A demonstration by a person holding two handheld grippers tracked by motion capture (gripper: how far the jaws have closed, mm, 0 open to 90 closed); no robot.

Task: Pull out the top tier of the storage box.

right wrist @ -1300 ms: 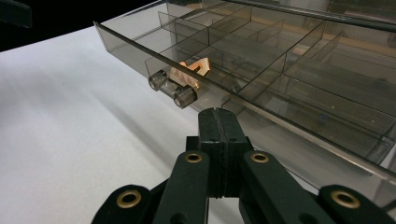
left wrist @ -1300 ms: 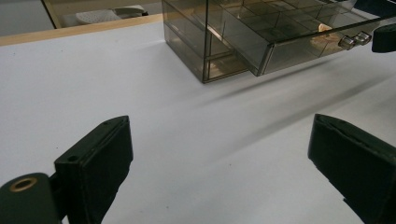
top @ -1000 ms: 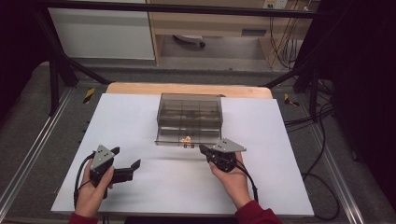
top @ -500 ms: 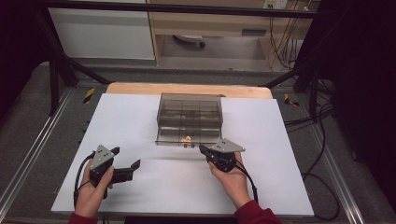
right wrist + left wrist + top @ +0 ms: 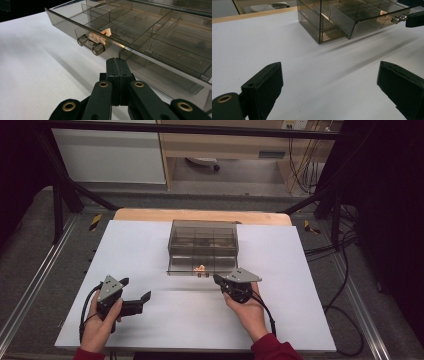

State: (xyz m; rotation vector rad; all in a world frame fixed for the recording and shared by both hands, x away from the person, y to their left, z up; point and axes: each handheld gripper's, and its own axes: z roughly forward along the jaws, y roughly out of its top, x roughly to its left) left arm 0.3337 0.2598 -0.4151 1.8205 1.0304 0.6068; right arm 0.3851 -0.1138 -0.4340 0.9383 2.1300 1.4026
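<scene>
Smoked-plastic drawer box [image 5: 202, 240] sits mid-worktop [image 5: 150, 330], its bottom drawer [image 5: 140, 42] pulled out w/ a small orange item [image 5: 103, 33] in a front compartment. Right hand-held gripper [image 5: 116, 63], jaws pressed together on nothing, sits just below the drawer knob [image 5: 90, 45]. Left hand-held gripper [image 5: 329, 92] rests wide open, well apart at front left.

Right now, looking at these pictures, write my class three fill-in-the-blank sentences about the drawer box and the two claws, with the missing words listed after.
1. The drawer of the smoky clear box stands pulled ____.
2. The right claw, beside the drawer's handle, has its jaws ____.
3. The left claw has its jaws wide ____ over the white table.
4. The small orange thing lies ____ the drawer, just behind the handle.

Missing words: out; shut; open; inside
</scene>
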